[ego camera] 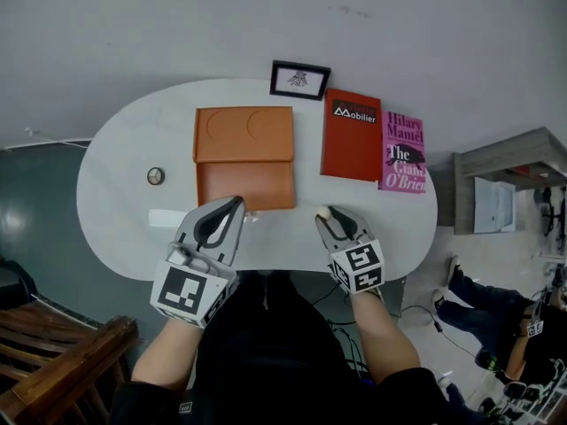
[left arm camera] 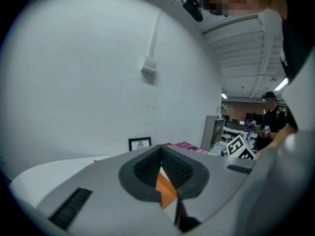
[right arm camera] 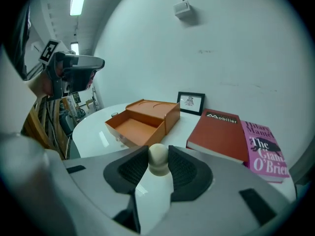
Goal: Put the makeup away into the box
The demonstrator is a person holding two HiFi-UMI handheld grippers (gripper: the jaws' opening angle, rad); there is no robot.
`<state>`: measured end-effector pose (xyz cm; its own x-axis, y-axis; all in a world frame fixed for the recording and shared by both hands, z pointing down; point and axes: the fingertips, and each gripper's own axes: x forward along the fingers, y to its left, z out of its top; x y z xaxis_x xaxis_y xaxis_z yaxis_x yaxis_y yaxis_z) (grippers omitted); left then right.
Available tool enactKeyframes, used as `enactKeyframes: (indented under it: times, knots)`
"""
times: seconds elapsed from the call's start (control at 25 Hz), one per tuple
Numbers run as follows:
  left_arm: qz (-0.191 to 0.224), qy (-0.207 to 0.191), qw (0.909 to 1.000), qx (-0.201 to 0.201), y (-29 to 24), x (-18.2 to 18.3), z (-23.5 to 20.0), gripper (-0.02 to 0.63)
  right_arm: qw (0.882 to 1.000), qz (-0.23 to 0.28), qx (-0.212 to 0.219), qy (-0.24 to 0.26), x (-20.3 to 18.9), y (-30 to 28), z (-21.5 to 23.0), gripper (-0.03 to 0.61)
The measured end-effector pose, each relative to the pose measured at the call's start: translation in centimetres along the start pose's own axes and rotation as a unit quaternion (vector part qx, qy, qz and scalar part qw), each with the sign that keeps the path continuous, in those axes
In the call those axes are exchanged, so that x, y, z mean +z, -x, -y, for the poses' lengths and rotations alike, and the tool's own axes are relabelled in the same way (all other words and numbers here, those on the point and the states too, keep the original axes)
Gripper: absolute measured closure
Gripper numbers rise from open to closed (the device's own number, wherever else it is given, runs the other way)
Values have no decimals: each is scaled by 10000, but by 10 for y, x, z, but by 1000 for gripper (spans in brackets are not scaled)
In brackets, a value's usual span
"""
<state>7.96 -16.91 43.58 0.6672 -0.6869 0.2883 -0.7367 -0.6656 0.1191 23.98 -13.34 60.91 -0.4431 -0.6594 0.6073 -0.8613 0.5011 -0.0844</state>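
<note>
An orange box (ego camera: 244,134) (right arm camera: 153,109) stands mid-table with its drawer (ego camera: 245,185) (right arm camera: 132,130) pulled out toward me and nothing in it. My right gripper (ego camera: 326,216) (right arm camera: 158,161) hovers right of the drawer, near the table's front edge, shut on a cream egg-shaped makeup sponge (ego camera: 325,212) (right arm camera: 158,158) held at the very tips. My left gripper (ego camera: 235,204) (left arm camera: 160,148) sits at the drawer's front left corner with its tips meeting and nothing between them; a sliver of orange (left arm camera: 166,189) shows through the gap behind the tips.
On the white oval table (ego camera: 115,166), a small round item (ego camera: 156,176) (right arm camera: 114,114) and a flat white item (ego camera: 166,218) lie left of the box. A framed picture (ego camera: 299,79) (right arm camera: 191,103), a red book (ego camera: 352,134) (right arm camera: 221,132) and a pink book (ego camera: 405,151) (right arm camera: 263,151) sit behind and right.
</note>
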Motion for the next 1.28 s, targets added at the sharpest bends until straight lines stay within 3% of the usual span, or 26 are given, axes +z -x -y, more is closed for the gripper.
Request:
enactKeyframes:
  times: [0.24, 0.52, 0.84, 1.28]
  knots:
    - [348, -154, 9989, 284, 34, 25, -39, 609, 9989, 408, 28, 233, 66, 9, -20, 443]
    - [447, -122, 9978, 482, 79, 19, -78, 609, 9964, 450, 279, 656, 107, -29, -76, 443]
    - [320, 159, 9971, 667, 101, -4, -96, 609, 9946, -126, 478, 911, 94, -85, -104, 442]
    - [51, 455, 9941, 987, 87, -26, -99, 609, 9884, -682, 875, 1037, 62, -121, -103, 429]
